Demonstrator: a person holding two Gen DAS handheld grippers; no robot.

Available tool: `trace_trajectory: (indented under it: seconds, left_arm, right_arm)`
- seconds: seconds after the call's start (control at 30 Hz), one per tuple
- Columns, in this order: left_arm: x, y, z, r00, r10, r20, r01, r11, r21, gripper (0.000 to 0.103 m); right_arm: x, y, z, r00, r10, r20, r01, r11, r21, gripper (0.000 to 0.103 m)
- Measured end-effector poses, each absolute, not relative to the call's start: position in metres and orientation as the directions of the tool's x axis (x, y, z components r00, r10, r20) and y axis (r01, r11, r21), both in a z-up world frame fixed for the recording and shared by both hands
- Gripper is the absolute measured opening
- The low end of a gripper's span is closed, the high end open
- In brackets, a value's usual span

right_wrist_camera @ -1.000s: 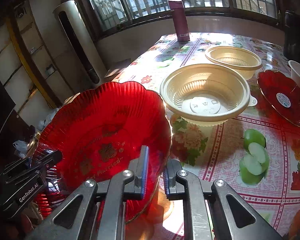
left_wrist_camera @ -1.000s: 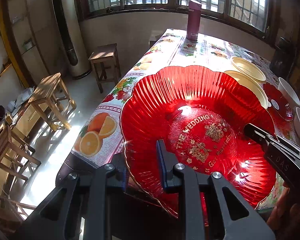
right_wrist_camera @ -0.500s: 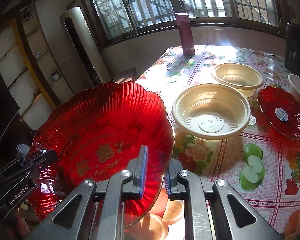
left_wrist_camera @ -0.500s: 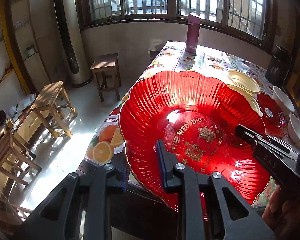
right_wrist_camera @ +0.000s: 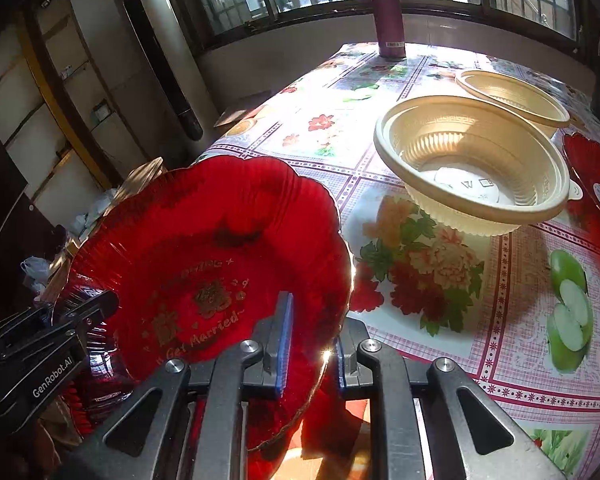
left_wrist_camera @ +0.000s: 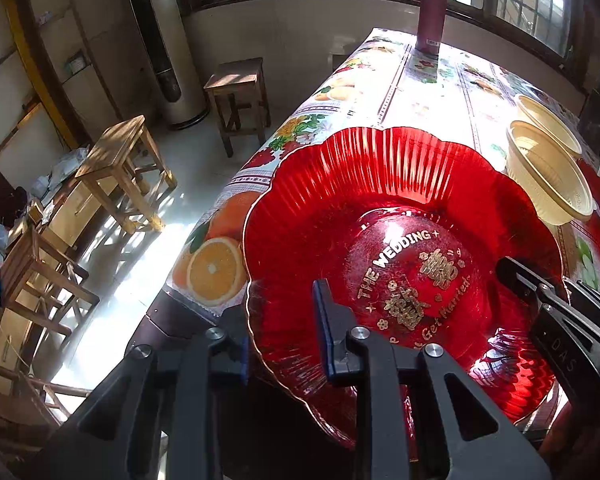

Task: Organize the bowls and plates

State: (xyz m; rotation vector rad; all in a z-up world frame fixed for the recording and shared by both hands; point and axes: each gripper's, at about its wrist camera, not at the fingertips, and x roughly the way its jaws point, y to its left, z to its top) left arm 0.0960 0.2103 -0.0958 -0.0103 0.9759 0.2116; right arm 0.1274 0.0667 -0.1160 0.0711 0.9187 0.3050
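I see the table (right_wrist_camera: 328,128) carrying two cream bowls; the nearer bowl (right_wrist_camera: 472,164) sits beside the red plate (left_wrist_camera: 380,208), which is at the table's near corner. My left claw (left_wrist_camera: 284,336) straddles the plate's left rim, narrowly parted; I cannot tell whether it pinches. My right claw (right_wrist_camera: 312,344) straddles the right rim; its jaws have just been opening, a gap beside the rim.
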Motion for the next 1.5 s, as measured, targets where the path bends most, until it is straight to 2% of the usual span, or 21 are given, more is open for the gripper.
trace_trajectory:
  seconds: [0.1, 0.13, 0.2, 0.23, 0.27, 0.4, 0.53, 0.93, 1.03, 1.13, 1.2, 1.5]
  left_arm:
    - [0.095, 0.211, -0.097, 0.529, 0.143, -0.836, -0.187, 0.981, 0.049, 0.030]
    - [0.094, 0.211, -0.097, 0.531, 0.134, -0.837, -0.186, 0.982, 0.039, 0.033]
    - [0.089, 0.208, -0.093, 0.542, 0.138, -0.829, -0.179, 0.983, 0.047, 0.053]
    - [0.085, 0.207, -0.091, 0.551, 0.151, -0.820, -0.179, 0.982, 0.060, 0.058]
    - [0.080, 0.207, -0.088, 0.560, 0.162, -0.812, -0.182, 0.981, 0.070, 0.064]
    - [0.058, 0.211, -0.075, 0.596, 0.148, -0.789, -0.182, 0.982, 0.047, 0.066]
    - [0.039, 0.211, -0.065, 0.624, 0.168, -0.763, -0.189, 0.980, 0.061, 0.075]
    - [0.001, 0.177, -0.020, 0.719, 0.164, -0.676, -0.133, 0.986, 0.098, 0.075]
    - [-0.007, 0.156, 0.002, 0.761, 0.121, -0.637, -0.078, 0.992, 0.096, 0.075]
    - [-0.011, 0.124, 0.020, 0.797, 0.046, -0.602, 0.010, 0.996, 0.089, 0.083]
    - [-0.009, 0.099, 0.027, 0.802, -0.017, -0.596, 0.084, 0.993, 0.086, 0.083]
    - [0.017, -0.027, 0.017, 0.647, -0.275, -0.711, 0.393, 0.920, 0.002, 0.083]
  right_arm:
    - [0.126, 0.066, -0.116, 0.553, 0.309, -0.774, -0.241, 0.948, 0.206, 0.026]
    - [0.125, 0.065, -0.114, 0.549, 0.319, -0.773, -0.243, 0.945, 0.217, 0.037]
    - [0.121, 0.060, -0.110, 0.558, 0.318, -0.767, -0.240, 0.946, 0.217, 0.054]
    - [0.119, 0.057, -0.106, 0.563, 0.328, -0.759, -0.245, 0.943, 0.225, 0.061]
    - [0.116, 0.054, -0.102, 0.569, 0.342, -0.748, -0.253, 0.938, 0.236, 0.063]
    - [0.101, 0.036, -0.087, 0.613, 0.344, -0.712, -0.252, 0.938, 0.236, 0.074]
    - [0.091, 0.013, -0.076, 0.637, 0.357, -0.683, -0.235, 0.934, 0.269, 0.077]
    - [0.054, -0.081, -0.049, 0.725, 0.313, -0.613, -0.130, 0.937, 0.324, 0.078]
    - [0.048, -0.113, -0.038, 0.757, 0.287, -0.586, -0.087, 0.934, 0.346, 0.080]
    - [0.037, -0.143, -0.028, 0.784, 0.264, -0.562, -0.046, 0.927, 0.371, 0.081]
    - [0.030, -0.161, -0.023, 0.802, 0.240, -0.547, -0.021, 0.927, 0.375, 0.082]
    - [-0.002, -0.244, -0.015, 0.851, 0.141, -0.506, 0.094, 0.907, 0.411, 0.087]
